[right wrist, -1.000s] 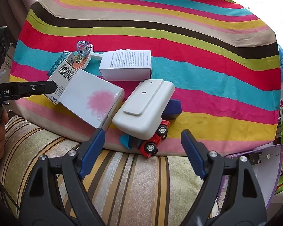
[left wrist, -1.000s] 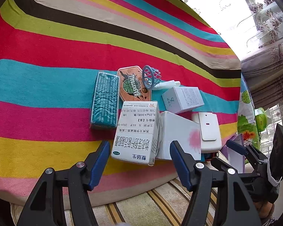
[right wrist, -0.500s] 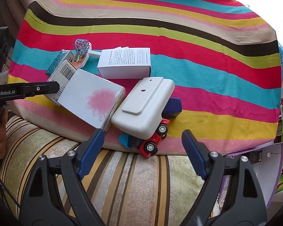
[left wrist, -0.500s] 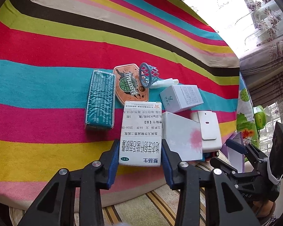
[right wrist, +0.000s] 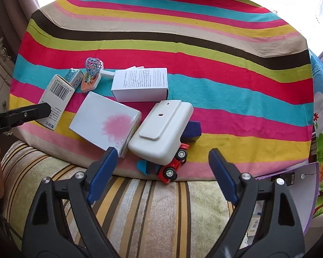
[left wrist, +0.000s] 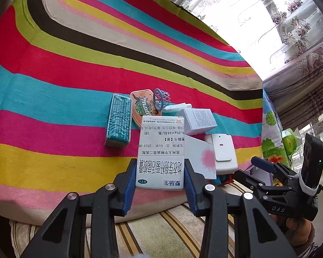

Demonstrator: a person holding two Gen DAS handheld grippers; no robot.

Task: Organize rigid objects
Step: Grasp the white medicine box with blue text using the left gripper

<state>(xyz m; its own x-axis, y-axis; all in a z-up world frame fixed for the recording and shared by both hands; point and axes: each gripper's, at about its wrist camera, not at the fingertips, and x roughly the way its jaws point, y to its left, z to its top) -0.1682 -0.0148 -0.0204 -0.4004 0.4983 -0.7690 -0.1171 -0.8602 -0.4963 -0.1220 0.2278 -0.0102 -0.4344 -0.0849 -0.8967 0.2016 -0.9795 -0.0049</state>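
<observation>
My left gripper (left wrist: 159,177) is shut on a white medicine box (left wrist: 161,152) with Chinese print, gripping its near end on the striped cloth; the box also shows in the right wrist view (right wrist: 56,101). Beside it lie a white box with a pink flower (right wrist: 106,121), a white plastic case (right wrist: 161,130) resting on a red toy car (right wrist: 172,167), a white printed box (right wrist: 141,83), a teal pack (left wrist: 118,122) and a basketball toy with hoop (left wrist: 146,105). My right gripper (right wrist: 161,172) is open and empty, just short of the white case and car.
A dark blue block (right wrist: 192,131) sits behind the white case. The striped cloth (right wrist: 226,86) covers a sofa with a beige striped cushion edge (right wrist: 150,204) in front. A purple card and cartoon cloth (right wrist: 320,150) lie at the right.
My left gripper moved forward and closed on the near end of the medicine box, which straightened. My right gripper stayed open and nearly still.
</observation>
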